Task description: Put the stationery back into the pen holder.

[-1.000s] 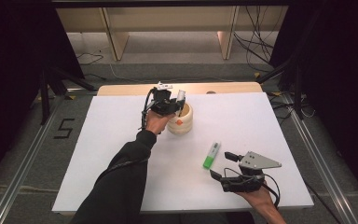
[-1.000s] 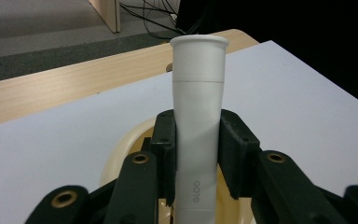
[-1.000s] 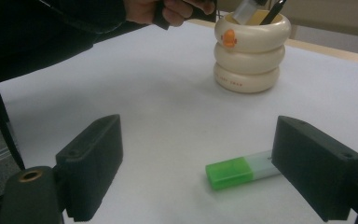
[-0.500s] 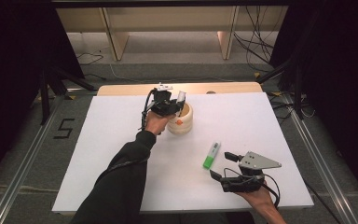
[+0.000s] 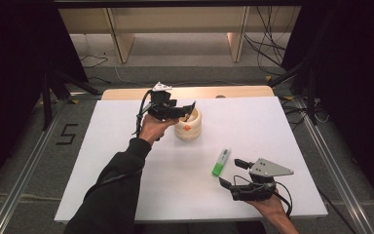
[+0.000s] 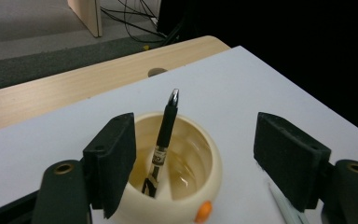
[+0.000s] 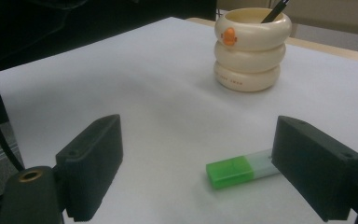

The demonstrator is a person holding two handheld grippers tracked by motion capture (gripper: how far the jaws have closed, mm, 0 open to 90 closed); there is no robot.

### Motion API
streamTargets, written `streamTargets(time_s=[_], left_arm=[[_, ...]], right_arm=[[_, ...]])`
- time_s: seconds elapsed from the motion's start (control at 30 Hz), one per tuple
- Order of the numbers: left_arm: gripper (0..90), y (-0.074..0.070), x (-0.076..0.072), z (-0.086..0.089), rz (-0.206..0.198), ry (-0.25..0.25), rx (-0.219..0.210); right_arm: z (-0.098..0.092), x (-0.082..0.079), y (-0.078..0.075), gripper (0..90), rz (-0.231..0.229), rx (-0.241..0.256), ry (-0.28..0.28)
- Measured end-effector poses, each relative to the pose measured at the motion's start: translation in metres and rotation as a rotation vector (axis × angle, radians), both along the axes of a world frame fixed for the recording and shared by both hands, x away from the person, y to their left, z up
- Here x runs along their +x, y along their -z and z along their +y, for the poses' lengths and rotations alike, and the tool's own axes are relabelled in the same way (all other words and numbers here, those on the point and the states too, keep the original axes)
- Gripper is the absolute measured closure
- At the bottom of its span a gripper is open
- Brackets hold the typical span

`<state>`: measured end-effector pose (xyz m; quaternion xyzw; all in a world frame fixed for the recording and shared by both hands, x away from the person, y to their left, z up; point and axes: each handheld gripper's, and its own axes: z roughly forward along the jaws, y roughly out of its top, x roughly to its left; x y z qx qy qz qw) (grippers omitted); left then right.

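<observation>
Pen (image 6: 165,135) leans inside the cream ringed cup (image 5: 188,124) on the white desk (image 5: 102,161); left gripper (image 5: 187,111) hovers over the cup, jaws wide. Nearer than the cup, green marker (image 5: 221,162) lies by the wide-jawed right gripper (image 5: 233,173). Dark curtains flank the desk.

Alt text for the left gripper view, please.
A black pen stands tilted inside a cream ringed holder, framed by the open left gripper just above it. The holder sits on a white table cover, with a wooden table edge beyond.
</observation>
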<state>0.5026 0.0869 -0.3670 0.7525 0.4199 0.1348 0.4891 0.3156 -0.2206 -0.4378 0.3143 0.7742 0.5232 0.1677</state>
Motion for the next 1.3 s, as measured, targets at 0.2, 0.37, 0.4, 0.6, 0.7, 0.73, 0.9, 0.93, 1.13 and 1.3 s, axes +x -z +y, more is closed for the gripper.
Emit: streamTargets(time_s=[0.2, 0.37, 0.4, 0.6, 0.7, 0.73, 0.9, 0.93, 1.13, 1.3], left_arm=[[26.4, -0.002, -0.019, 0.01, 0.001, 0.022, -0.021], [24.8, -0.001, -0.03, 0.017, 0.0, 0.028, -0.016], [24.2, -0.001, -0.032, 0.018, -0.003, 0.027, -0.014], [22.9, -0.002, -0.048, 0.026, -0.005, 0.045, -0.025], [22.6, -0.005, -0.058, 0.029, -0.019, 0.056, -0.027], [22.5, -0.005, -0.06, 0.03, -0.019, 0.06, -0.027], [21.6, 0.002, -0.07, 0.033, -0.02, 0.081, -0.013], [21.4, 0.003, -0.071, 0.035, -0.021, 0.082, -0.01], [20.4, 0.006, -0.082, 0.041, -0.049, 0.083, -0.022], [19.9, 0.013, -0.093, 0.044, -0.064, 0.093, -0.014]], right_arm=[[0.0, 0.0, 0.0, 17.0, 0.002, 0.004, 0.0], [0.0, 0.0, 0.0, 17.0, 0.003, 0.004, 0.003], [0.0, 0.001, 0.0, 17.0, 0.003, 0.007, 0.004], [-0.001, 0.002, 0.0, 17.0, 0.014, 0.023, 0.002], [-0.001, 0.002, 0.0, 17.0, 0.021, 0.021, 0.003], [-0.001, 0.002, 0.0, 17.0, 0.02, 0.024, 0.003], [0.0, 0.002, 0.0, 17.0, 0.023, 0.026, 0.002], [0.0, 0.002, 0.0, 17.0, 0.021, 0.026, 0.0], [0.0, 0.003, 0.0, 17.1, 0.029, 0.03, 0.0], [0.0, 0.004, 0.0, 17.1, 0.027, 0.023, 0.0]])
